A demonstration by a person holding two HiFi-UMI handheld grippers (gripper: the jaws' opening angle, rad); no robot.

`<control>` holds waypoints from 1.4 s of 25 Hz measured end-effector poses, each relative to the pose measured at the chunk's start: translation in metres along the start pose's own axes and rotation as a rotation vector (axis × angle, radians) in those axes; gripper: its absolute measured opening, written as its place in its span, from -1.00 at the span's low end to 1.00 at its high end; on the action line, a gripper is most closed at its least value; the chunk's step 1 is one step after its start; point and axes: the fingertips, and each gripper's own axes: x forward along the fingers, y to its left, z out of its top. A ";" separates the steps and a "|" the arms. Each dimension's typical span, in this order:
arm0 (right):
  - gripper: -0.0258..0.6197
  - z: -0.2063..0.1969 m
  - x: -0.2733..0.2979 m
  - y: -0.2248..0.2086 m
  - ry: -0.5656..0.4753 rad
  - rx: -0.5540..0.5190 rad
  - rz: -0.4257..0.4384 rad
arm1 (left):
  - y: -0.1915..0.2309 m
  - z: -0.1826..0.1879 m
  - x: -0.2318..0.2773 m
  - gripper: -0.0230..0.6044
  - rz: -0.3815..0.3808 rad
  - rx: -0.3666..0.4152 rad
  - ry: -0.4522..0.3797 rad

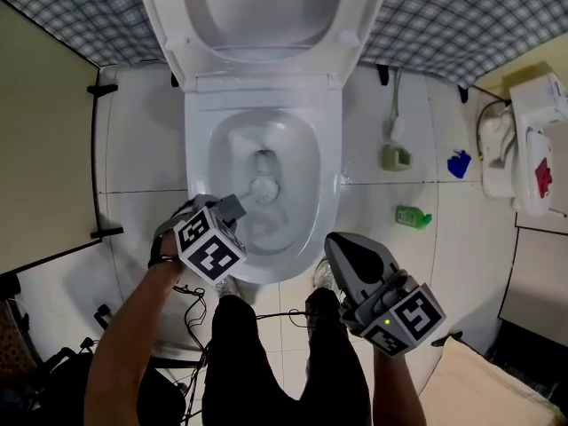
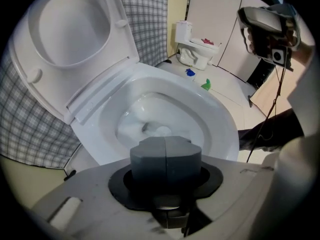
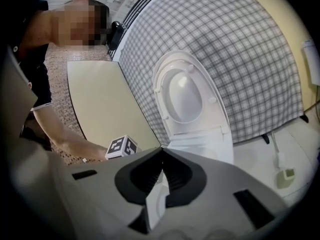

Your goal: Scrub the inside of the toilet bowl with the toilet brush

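Holding brush (image 1: 264, 187) head in toilet bowl (image 1: 197, 162), left gripper (image 1: 227, 215) fingers (image 2: 117, 181) pinching its grey handle (image 2: 165, 156), right gripper (image 1: 344, 251) near the bowl, fingers (image 3: 182, 171) pressed together.

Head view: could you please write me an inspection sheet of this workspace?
Surface: white tiled floor.
Job's things: toilet bowl open, lid up; toilet brush with its head down in the bowl.
Clutter: green bottle and blue item on the floor.
Grippers: left gripper shut on the brush; right gripper shut, empty.
Cables: black cables by the person's legs.
Surroundings: checked wall covering, beige partition.
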 end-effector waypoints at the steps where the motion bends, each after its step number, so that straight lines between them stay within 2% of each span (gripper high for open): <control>1: -0.92 0.001 -0.001 0.003 -0.002 -0.002 0.003 | -0.005 -0.001 -0.004 -0.40 -0.004 0.021 0.004; 5: -0.92 0.002 -0.004 0.013 -0.008 -0.004 0.015 | -0.026 -0.010 -0.023 -0.40 -0.033 0.095 0.024; 16: -0.92 0.005 -0.001 0.036 -0.015 -0.025 0.051 | -0.077 -0.022 -0.075 -0.40 -0.185 0.185 0.036; 22: -0.92 0.008 0.006 0.047 -0.016 -0.033 0.074 | -0.080 -0.039 -0.083 -0.40 -0.200 0.143 0.040; 28: -0.92 0.006 0.013 0.054 -0.012 -0.035 0.084 | -0.056 -0.053 -0.079 -0.40 -0.133 0.058 0.051; 35: -0.92 0.006 0.011 0.043 -0.002 -0.031 0.067 | -0.051 -0.032 -0.052 -0.40 -0.115 0.005 0.025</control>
